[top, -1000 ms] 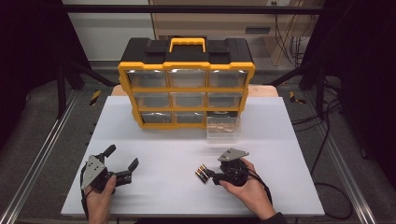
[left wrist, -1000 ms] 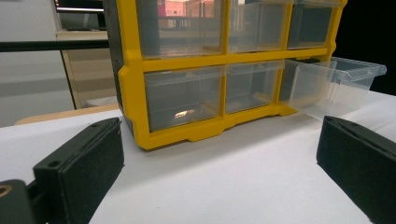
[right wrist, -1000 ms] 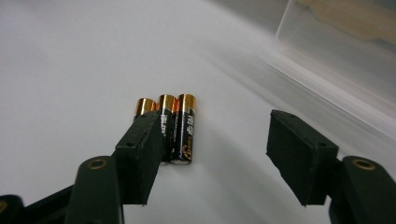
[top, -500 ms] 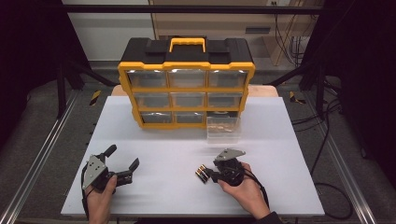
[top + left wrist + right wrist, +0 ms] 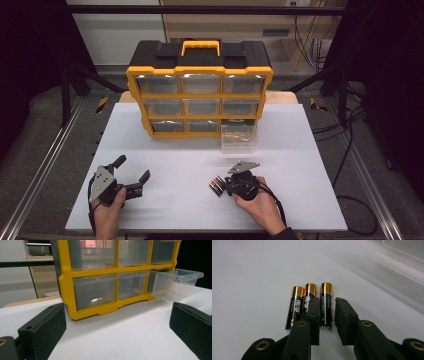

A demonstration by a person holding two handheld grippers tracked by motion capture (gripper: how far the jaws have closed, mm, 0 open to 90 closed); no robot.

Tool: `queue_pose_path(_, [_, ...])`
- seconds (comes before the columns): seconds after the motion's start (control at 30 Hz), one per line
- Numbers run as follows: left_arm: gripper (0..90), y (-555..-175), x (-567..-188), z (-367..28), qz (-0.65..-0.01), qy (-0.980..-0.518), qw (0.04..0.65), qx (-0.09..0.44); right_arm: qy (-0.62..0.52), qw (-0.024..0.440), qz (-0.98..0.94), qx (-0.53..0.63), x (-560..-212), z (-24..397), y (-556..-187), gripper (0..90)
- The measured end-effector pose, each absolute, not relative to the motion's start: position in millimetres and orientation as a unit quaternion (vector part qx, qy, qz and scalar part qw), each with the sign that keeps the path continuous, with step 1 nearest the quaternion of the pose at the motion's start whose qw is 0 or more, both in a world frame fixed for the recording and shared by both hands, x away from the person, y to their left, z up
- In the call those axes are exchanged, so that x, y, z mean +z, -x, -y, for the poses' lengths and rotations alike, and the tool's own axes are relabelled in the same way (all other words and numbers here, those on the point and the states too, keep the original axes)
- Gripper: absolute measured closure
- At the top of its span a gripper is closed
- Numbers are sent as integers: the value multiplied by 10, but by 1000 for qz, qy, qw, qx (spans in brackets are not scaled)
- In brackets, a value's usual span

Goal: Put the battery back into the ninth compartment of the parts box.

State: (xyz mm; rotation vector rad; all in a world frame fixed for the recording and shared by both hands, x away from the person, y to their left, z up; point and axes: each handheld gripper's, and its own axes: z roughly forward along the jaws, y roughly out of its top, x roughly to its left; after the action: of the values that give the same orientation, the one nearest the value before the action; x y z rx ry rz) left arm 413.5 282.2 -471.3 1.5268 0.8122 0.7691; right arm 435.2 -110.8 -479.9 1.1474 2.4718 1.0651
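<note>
Three black-and-gold cylindrical batteries (image 5: 310, 304) lie side by side, touching, on the white desk (image 5: 170, 150), gold caps pointing away from the right gripper (image 5: 325, 312). That gripper's fingers have just been closing and now stand nearly together around the rightmost battery (whether the pads actually press it I cannot tell). The high view gives the trio as one small dark bundle (image 5: 217, 185) at the gripper's tip (image 5: 226, 186); the right gripper view separates all three and their pale lettering. The left gripper (image 5: 131, 174) rests near the desk's front-left, fingers wide apart, holding nothing. Behind stands a yellow-framed organiser (image 5: 200, 95) of nine clear drawers, one clear plastic drawer (image 5: 240, 137) pulled out at bottom right.
</note>
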Motion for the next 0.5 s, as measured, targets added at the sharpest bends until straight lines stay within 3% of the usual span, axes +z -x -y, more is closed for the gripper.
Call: queue_pose_path(0.5, [5,-4141,-4720,-2811,-347,-658,582,328,-400,140,-820,385,-4894,1164,-4329,768])
